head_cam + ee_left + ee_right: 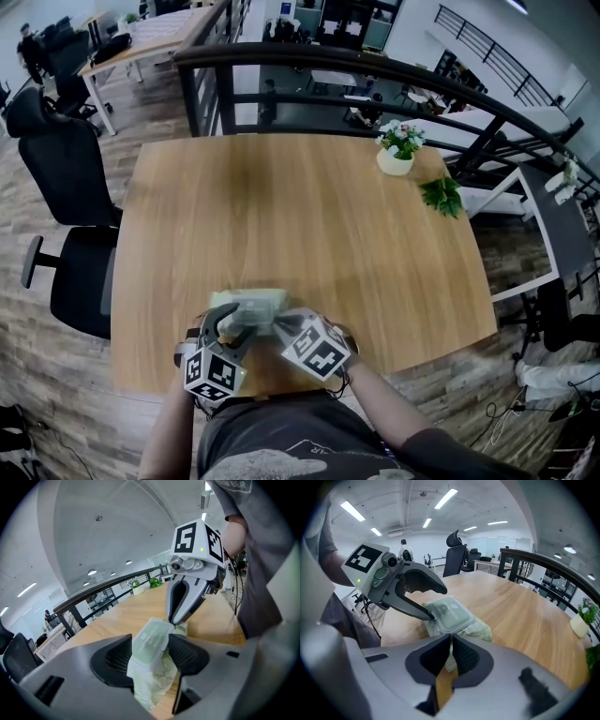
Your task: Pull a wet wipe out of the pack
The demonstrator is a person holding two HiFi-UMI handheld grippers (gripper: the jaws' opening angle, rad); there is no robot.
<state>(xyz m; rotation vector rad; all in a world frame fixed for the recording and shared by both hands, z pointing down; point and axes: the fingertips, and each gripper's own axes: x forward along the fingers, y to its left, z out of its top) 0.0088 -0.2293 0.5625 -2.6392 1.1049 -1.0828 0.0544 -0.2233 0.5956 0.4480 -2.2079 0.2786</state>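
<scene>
Closest to me, the left gripper has its fingers clamped on the wipe pack, at the end farther from the potted plant. I judge the pack light, with a soft film body that crumples and only the lid stiff, so an end grip suits it. The lid faces up, and the long axis runs toward the plant's side. The right gripper, fingers nearly together, pinches the plant-side edge. The pack lies on the surface, well apart from the plant.

Wooden table, centre frame, rounded corners. Black office chair, left edge. Black curved railing, across the top. White-potted flowering plant and small green plant, table's upper right. Wood-plank floor, lower left. Ceiling strip lights, upper centre, lit.
</scene>
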